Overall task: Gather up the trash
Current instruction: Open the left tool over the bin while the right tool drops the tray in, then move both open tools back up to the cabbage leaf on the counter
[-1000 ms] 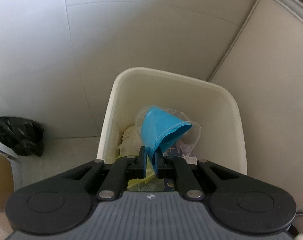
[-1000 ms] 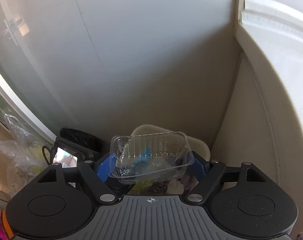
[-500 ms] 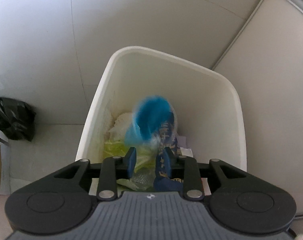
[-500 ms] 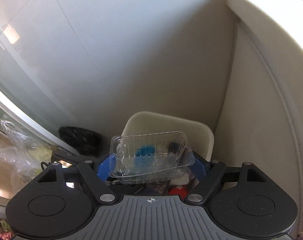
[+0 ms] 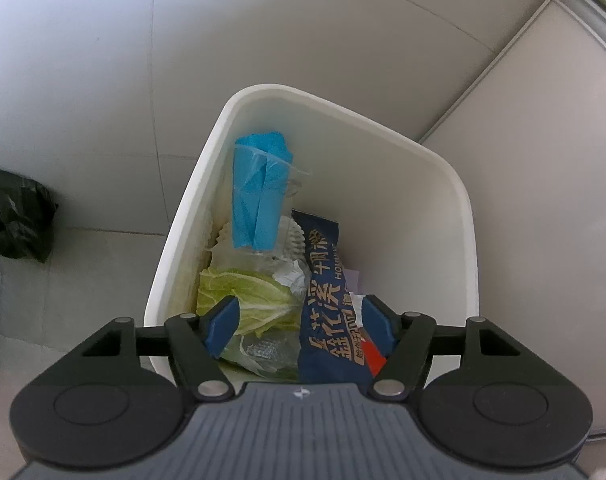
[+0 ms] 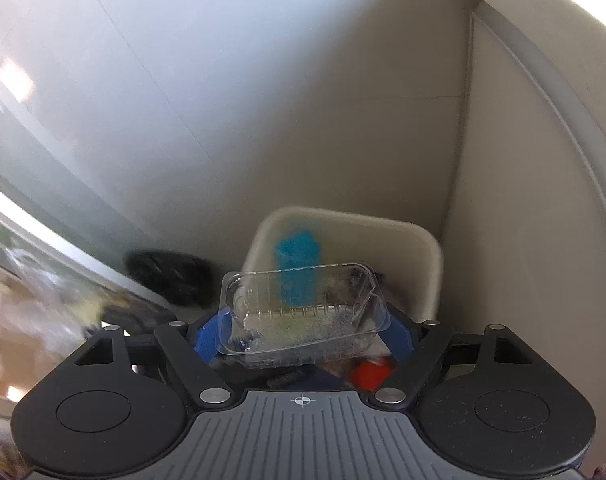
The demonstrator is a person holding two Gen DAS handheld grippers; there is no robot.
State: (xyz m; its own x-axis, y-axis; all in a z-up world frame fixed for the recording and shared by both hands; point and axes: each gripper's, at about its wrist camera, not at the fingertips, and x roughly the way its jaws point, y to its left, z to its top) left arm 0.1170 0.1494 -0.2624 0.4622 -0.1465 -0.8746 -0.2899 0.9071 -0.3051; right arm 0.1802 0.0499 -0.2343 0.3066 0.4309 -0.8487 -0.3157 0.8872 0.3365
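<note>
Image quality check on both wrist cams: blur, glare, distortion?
Left wrist: sharp, even light, bin rim bowed by fisheye. Right wrist: motion-blurred, worst lower left; bright washout down the left edge; clear tray in the right gripper is readable.

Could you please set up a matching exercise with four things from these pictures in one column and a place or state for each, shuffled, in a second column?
Things:
1. blue cup
2. clear tray
3. black bag
4. left tool

Places or states:
A. on the floor beside the bin
B. open above the bin, jaws just opened, nothing between them
C. held between the right tool's fingers
D. inside the bin, leaning on its left wall

Pairs: 1-D, 2-C, 3-A, 4-B
</note>
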